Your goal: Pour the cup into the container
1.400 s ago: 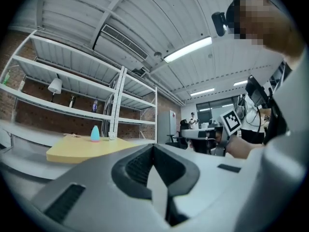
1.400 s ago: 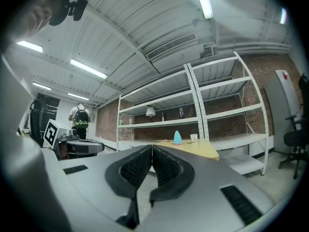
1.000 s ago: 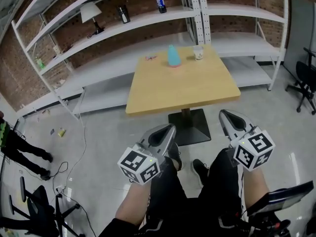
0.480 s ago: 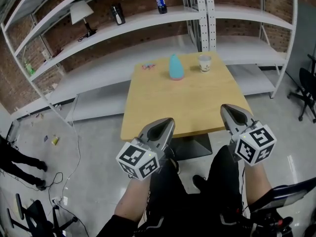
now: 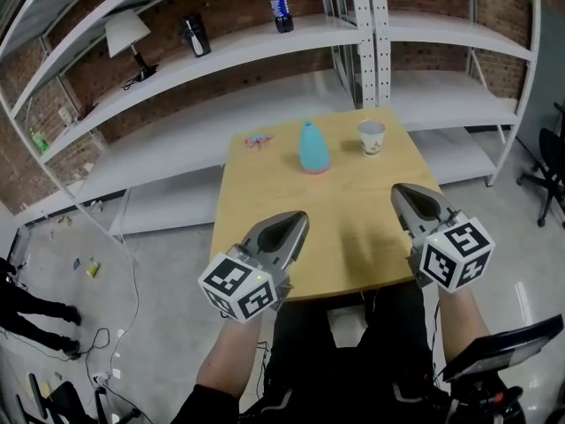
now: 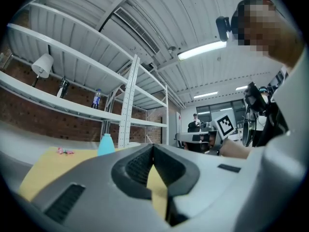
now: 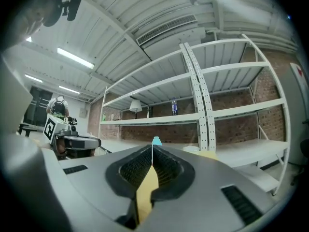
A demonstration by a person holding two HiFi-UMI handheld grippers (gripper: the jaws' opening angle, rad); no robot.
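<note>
Standing at the table's far edge, the cup (image 5: 372, 137) is well beyond the right gripper (image 5: 408, 198).

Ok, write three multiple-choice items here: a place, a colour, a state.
1. In the head view, the cup stands where, relative to the container? A) left B) right C) on top
2. The container is: A) red B) black C) light blue
3. The left gripper and right gripper are: A) both shut, empty B) both open C) holding the cup
B: the cup sits to its right on the table. C: its body is light blue. A: each gripper view shows jaws together, nothing between.
</note>
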